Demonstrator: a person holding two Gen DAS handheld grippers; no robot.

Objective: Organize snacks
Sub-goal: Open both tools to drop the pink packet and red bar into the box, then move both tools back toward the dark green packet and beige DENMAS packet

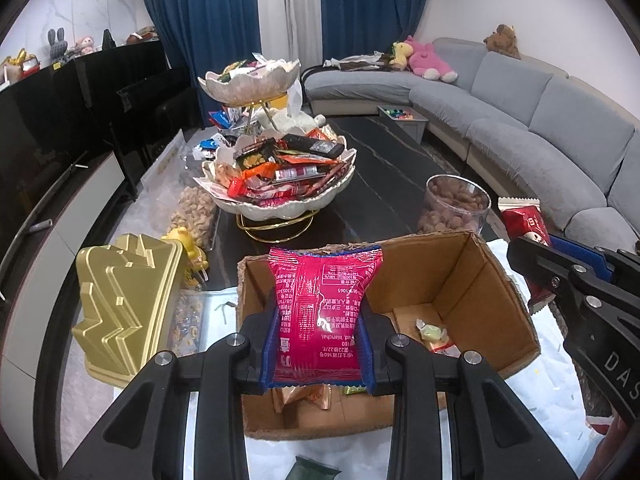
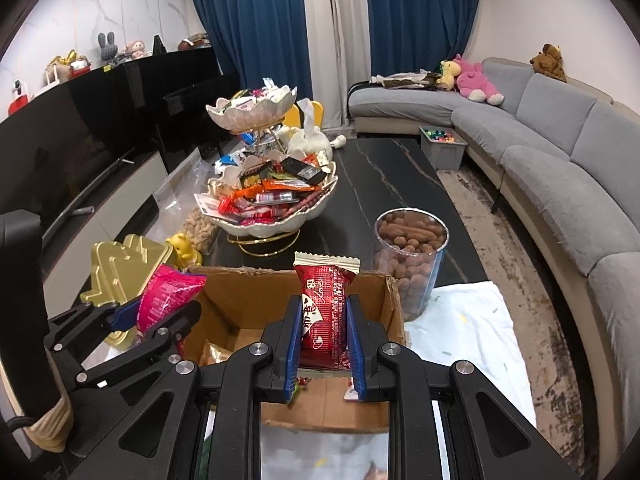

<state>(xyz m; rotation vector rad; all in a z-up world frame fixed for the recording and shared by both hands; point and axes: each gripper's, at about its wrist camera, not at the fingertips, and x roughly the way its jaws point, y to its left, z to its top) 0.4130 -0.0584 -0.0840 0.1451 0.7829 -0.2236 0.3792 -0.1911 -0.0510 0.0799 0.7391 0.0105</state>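
My left gripper (image 1: 320, 344) is shut on a pink snack packet (image 1: 320, 312) and holds it above an open cardboard box (image 1: 460, 280); the packet also shows in the right wrist view (image 2: 168, 296). My right gripper (image 2: 324, 344) is shut on a red snack packet (image 2: 326, 312), held over the same box (image 2: 256, 304). The red packet also shows at the right in the left wrist view (image 1: 524, 228). A few small snacks (image 1: 434, 334) lie in the box. A two-tier shell-shaped snack stand (image 1: 280, 184) full of packets stands behind the box on the dark table.
A gold tin (image 1: 124, 304) and a yellow bear figure (image 1: 188, 244) sit left of the box. A clear jar of brown nuts (image 2: 412, 256) stands right of it. A white cloth (image 2: 460, 328) lies under the box. A grey sofa (image 2: 560, 168) runs along the right.
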